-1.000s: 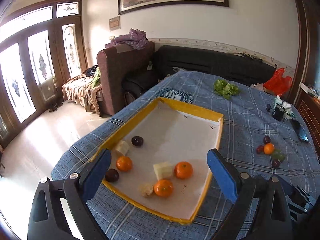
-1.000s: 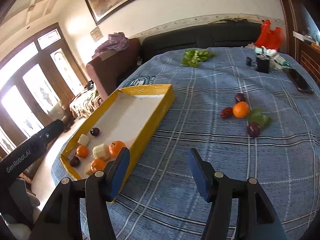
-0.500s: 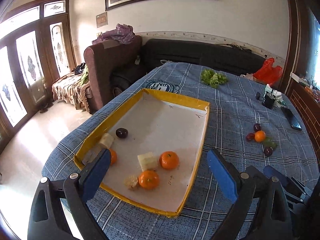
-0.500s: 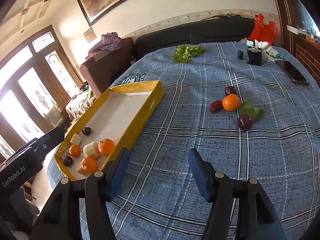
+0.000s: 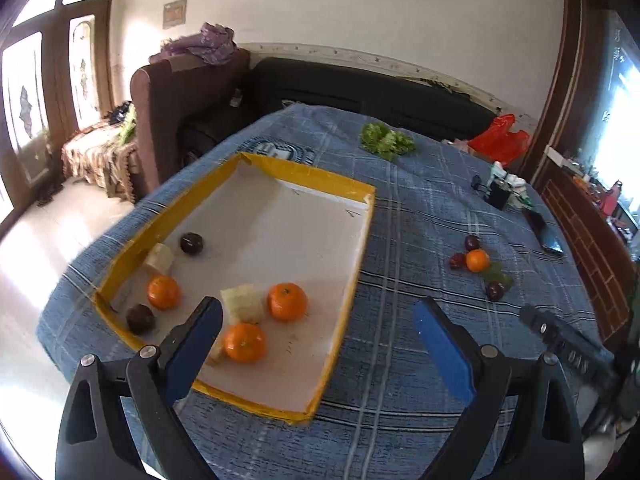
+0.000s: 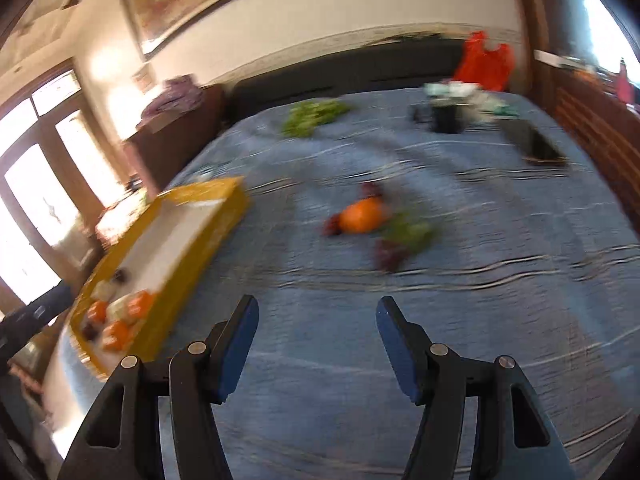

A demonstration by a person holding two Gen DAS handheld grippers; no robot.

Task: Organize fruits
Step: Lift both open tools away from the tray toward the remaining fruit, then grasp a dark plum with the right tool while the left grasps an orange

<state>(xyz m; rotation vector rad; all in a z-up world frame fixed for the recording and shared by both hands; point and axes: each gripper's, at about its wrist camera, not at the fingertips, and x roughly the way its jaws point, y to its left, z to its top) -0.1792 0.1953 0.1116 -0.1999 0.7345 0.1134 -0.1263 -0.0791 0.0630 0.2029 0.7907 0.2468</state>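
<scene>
Right now your left gripper hangs spread and empty over the yellow tray holding three oranges; your right gripper, also parted with nothing between, points at the loose orange on the blue tablecloth.

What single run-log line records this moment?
left gripper: open, empty | right gripper: open, empty | yellow-rimmed cardboard tray: holds oranges | loose orange: on blue plaid cloth

three oranges, two dark plums and pale fruit chunks lie at the near end of the yellow-rimmed tray. one orange, dark plums and a green leaf sit clustered on the blue cloth.
</scene>
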